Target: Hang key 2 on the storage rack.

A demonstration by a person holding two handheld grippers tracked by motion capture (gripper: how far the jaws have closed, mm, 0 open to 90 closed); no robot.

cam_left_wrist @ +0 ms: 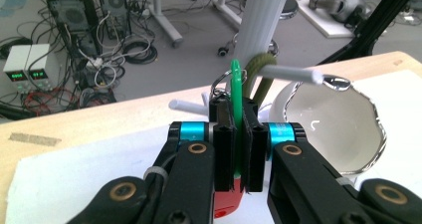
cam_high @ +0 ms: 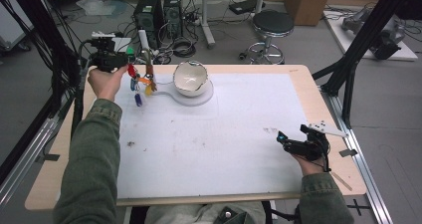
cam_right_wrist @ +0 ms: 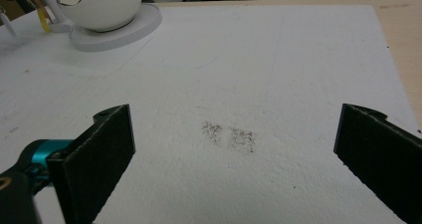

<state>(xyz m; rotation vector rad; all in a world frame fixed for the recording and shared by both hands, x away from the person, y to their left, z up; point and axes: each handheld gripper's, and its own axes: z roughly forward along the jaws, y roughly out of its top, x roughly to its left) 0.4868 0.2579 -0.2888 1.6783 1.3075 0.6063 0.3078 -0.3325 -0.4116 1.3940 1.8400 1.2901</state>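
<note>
Green flat plastic key tag [cam_left_wrist: 236, 92] is clamped in the left claw [cam_left_wrist: 238, 149] at the desk's far left corner, beside the white peg stand [cam_high: 147, 50]. Judged step: hanging or lifting off. Next: align ring with peg. Right claw [cam_right_wrist: 234, 149] gapes wide, empty.

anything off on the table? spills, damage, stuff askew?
Two things. The white bowl on its stand has a jagged, eggshell-like rim, though that may be its design. The white mat has dark gritty smudges, one patch near the right gripper and one at the left edge. Nothing is tipped over.
</note>
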